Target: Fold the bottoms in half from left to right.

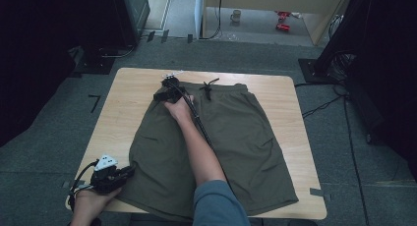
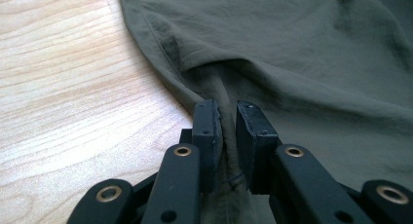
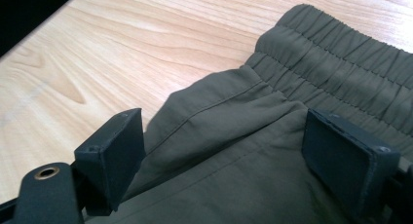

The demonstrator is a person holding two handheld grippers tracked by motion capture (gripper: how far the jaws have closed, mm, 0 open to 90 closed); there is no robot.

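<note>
At the near left corner of the wooden worktop (image 1: pixel 125 86), the left gripper (image 1: pixel 127 173) sat in the person's left hand (image 1: pixel 91 202), its grey three-cornered plate on top. Its jaws were nearly closed and pinched a fold of fabric at the near left hem of a pair of olive-green shorts (image 1: pixel 236 137) — in the left gripper view the left gripper (image 2: pixel 227 131) had the cloth bunched up into the narrow gap between the pads, with bare wood to the left of it.

The shorts lay spread flat across the middle of the worktop, waistband at the far side and leg openings toward the near edge, the right leg reaching almost to the near right corner. A dark drawstring (image 1: pixel 208 88) lay knotted at the centre of the waistband.

Further right and far, the right forearm crossed over the shorts from the near edge, and the right hand (image 1: pixel 179 109) held the right gripper (image 1: pixel 164 91) at the far left end of the waistband. In the right gripper view the right gripper (image 3: pixel 224 151) stood wide open — its jaws straddled the corner of the shorts just below the gathered elastic waistband (image 3: pixel 341 58), closed on nothing, with fabric lying between them.
</note>
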